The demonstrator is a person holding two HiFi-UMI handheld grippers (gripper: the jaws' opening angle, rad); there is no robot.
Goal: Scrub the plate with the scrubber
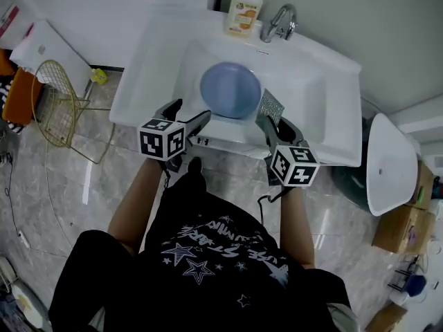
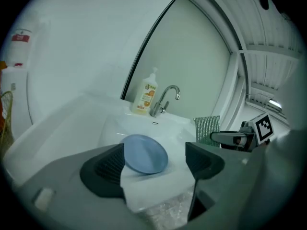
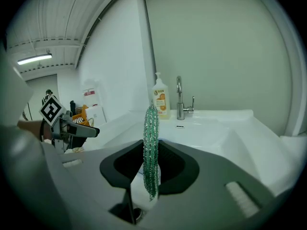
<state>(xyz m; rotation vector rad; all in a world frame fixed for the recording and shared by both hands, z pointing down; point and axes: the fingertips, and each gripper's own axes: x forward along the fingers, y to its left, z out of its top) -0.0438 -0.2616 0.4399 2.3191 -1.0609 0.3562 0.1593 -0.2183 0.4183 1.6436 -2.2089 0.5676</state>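
Observation:
A round blue plate (image 1: pixel 230 89) lies in the white sink basin (image 1: pixel 304 95); in the left gripper view the plate (image 2: pixel 145 154) shows beyond and between the jaws. My left gripper (image 1: pixel 192 124) hangs open at the sink's front edge, just left of the plate, holding nothing (image 2: pixel 156 164). The right gripper (image 1: pixel 271 124) is shut on a green glittery scrubber (image 1: pixel 270 106), held upright at the plate's right side. Seen edge-on in the right gripper view, the scrubber (image 3: pixel 151 147) stands pinched between the jaws.
A soap bottle (image 1: pixel 243 11) and a chrome tap (image 1: pixel 279 23) stand at the sink's back rim. A wire basket (image 1: pixel 64 102) is on the floor to the left; a white lidded bin (image 1: pixel 389 164) and cardboard boxes (image 1: pixel 403 228) stand on the right.

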